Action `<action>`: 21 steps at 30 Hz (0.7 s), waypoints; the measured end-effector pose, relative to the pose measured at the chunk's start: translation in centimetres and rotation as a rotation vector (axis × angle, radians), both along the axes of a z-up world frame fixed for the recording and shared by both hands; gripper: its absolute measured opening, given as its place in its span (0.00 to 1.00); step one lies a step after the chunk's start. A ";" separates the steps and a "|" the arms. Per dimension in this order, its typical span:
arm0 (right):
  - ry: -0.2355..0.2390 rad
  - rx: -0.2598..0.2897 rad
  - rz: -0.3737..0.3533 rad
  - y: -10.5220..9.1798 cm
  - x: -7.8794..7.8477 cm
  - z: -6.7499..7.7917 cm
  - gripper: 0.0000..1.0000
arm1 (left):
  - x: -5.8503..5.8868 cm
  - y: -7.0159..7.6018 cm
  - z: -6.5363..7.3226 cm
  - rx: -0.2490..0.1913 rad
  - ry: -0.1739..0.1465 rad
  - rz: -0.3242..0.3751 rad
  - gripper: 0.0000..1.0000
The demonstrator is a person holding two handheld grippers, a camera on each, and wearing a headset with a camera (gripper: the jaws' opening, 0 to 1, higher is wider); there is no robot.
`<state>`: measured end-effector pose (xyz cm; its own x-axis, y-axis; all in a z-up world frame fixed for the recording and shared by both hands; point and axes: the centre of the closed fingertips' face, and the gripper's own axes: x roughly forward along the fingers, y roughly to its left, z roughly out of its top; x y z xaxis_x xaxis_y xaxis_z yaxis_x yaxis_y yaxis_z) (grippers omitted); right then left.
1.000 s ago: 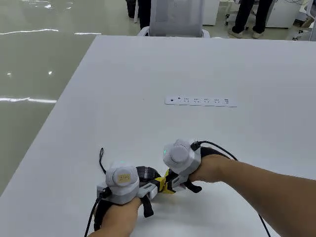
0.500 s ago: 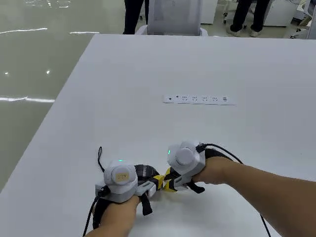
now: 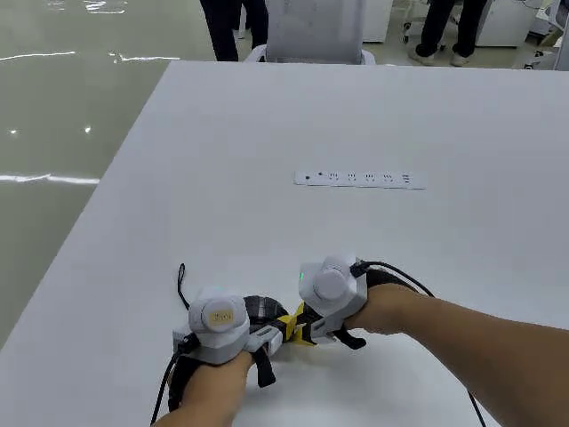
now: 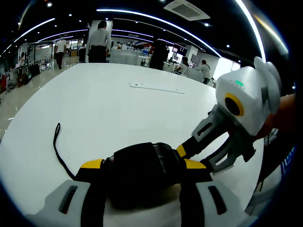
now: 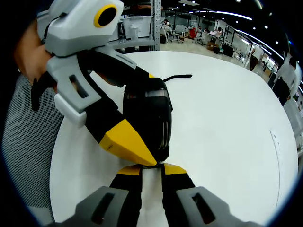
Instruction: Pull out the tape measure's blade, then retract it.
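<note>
The black tape measure (image 3: 260, 310) lies on the white table (image 3: 356, 116) near its front edge, its wrist strap (image 3: 181, 285) trailing left. My left gripper (image 3: 267, 331) is shut on the tape measure (image 4: 142, 177), one yellow-tipped finger on each side of the case. My right gripper (image 3: 302, 331) comes in from the right with its yellow tips touching the case. In the right gripper view its jaws (image 5: 151, 169) stand pressed together at the lower edge of the case (image 5: 147, 111), where the blade end sits. No blade length is visible.
A white power strip (image 3: 360, 179) lies flat mid-table. A grey chair (image 3: 316, 31) stands at the far edge, with people standing behind it. The table's left edge (image 3: 107, 196) drops to a shiny floor. A black cable (image 3: 400, 269) runs from the right gripper.
Both grippers stay at the tape measure; the right one has shifted slightly toward the left one. A person beyond the table has walked along.
</note>
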<state>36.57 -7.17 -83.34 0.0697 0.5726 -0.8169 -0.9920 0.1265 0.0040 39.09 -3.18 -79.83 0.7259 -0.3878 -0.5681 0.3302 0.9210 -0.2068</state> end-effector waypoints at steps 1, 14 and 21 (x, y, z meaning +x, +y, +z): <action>0.001 0.002 -0.001 0.0 0.0 0.0 0.14 | 0.0 0.0 0.0 0.000 0.000 0.000 0.59; -0.005 0.042 -0.073 -1.6 0.2 0.3 0.22 | 0.0 0.0 -0.1 0.009 0.021 -0.005 0.60; -0.022 0.081 -0.207 -4.7 0.7 1.4 0.39 | 0.0 0.0 -0.1 0.016 0.020 -0.010 0.62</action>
